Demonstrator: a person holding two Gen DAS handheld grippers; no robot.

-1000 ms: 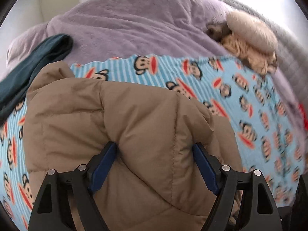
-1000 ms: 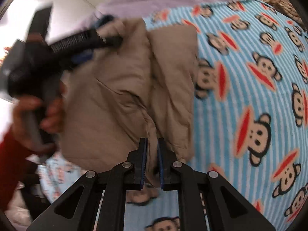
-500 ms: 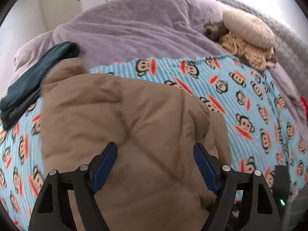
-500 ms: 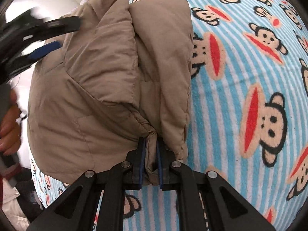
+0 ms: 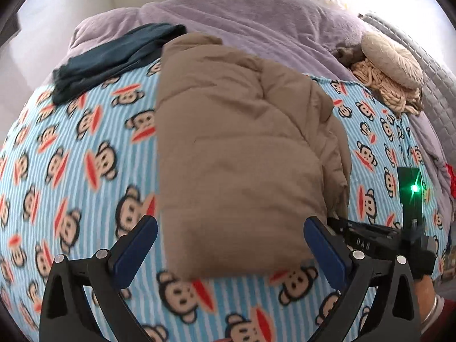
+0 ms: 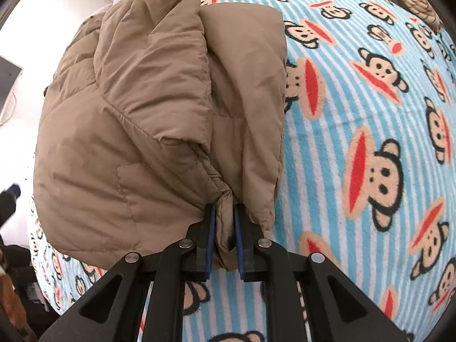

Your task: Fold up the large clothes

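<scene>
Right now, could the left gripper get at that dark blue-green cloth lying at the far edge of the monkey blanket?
Probably yes. The left gripper is open and holds nothing, and the dark teal cloth lies uncovered beyond it to the left. Only bare monkey blanket lies between; the tan puffer jacket sits off to the right.

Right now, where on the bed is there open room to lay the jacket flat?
Bare monkey-print sheet lies left of the tan jacket, below the dark teal garment, and on the jacket's right. It is crowded toward the purple blanket and the knitted pile.
</scene>
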